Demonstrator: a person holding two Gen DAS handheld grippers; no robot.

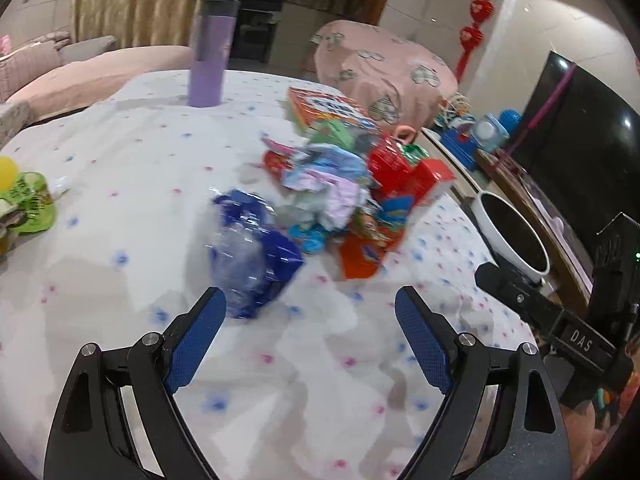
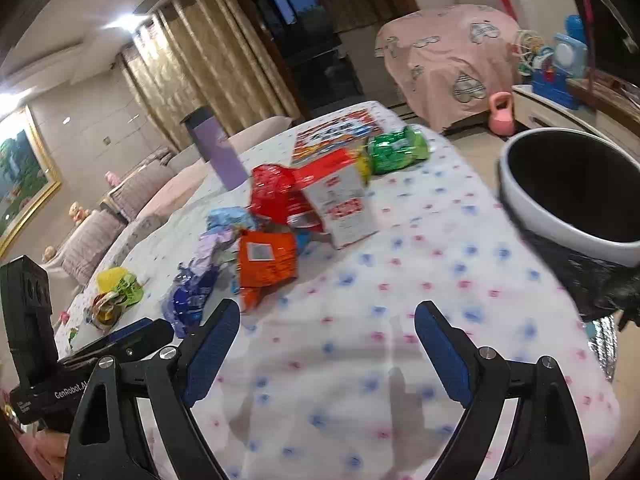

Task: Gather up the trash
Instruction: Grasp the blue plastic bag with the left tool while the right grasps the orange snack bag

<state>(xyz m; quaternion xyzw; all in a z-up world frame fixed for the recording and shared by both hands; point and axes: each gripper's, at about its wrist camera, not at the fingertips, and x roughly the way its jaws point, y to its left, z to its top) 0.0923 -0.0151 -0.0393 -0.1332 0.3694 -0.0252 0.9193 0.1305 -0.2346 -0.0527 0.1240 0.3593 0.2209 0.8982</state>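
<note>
Your trash sits heaped near the middle of the tabletop [image 2: 440, 280]: a crumpled blue wrapper [image 1: 256, 256] nearest you, an orange packet [image 2: 266, 264], a red bag [image 2: 276, 192] and a white-and-red carton [image 2: 344, 208] behind it. The bin [image 2: 568, 196] stands just beside the tabletop's right edge, presumably so pieces can be dropped in with a short swing. Your left hand-held gripper [image 1: 310, 334] is spread wide and empty, its left finger just short of the blue wrapper. Your right hand-held gripper [image 2: 326, 344] is likewise wide and empty over bare cloth.

Two wrist views, angled down, near, sharing the trash pile [image 1: 340, 184] [image 2: 288, 208].
</note>
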